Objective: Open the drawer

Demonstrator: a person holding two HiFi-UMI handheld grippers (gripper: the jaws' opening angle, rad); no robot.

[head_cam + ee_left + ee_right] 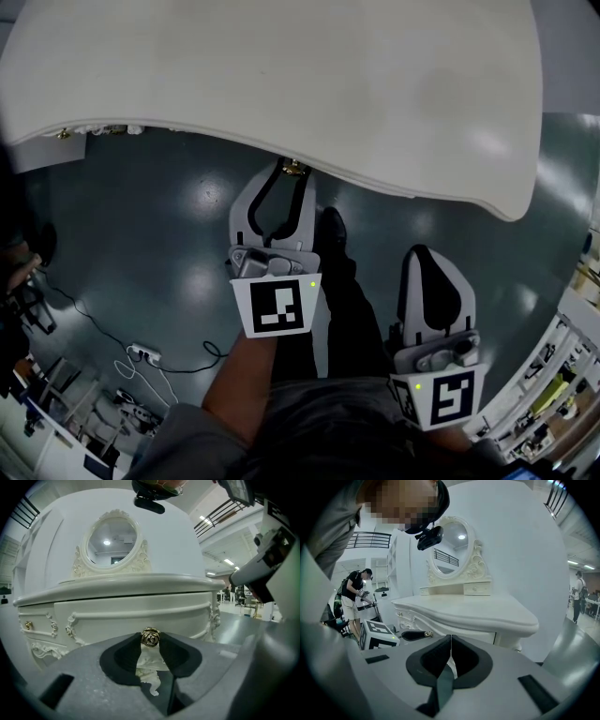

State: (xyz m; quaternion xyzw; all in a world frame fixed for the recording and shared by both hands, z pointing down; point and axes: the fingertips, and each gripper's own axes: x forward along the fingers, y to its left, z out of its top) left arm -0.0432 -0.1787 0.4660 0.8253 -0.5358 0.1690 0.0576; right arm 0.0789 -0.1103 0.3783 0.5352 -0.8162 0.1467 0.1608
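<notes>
Your L gripper (292,172) clamped on gold knob (151,637), mid drawer (117,616) front. Your R gripper (450,641) clenched, empty, nearer, right of L.

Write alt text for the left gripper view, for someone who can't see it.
The left gripper is shut on the gold rose-shaped knob of the centre drawer, which looks closed, on a cream dressing table. An oval mirror stands above.

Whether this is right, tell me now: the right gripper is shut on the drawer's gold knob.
Not right: the left gripper is shut on the gold knob of the drawer, as the left gripper view shows. The right gripper is shut on nothing.
</notes>
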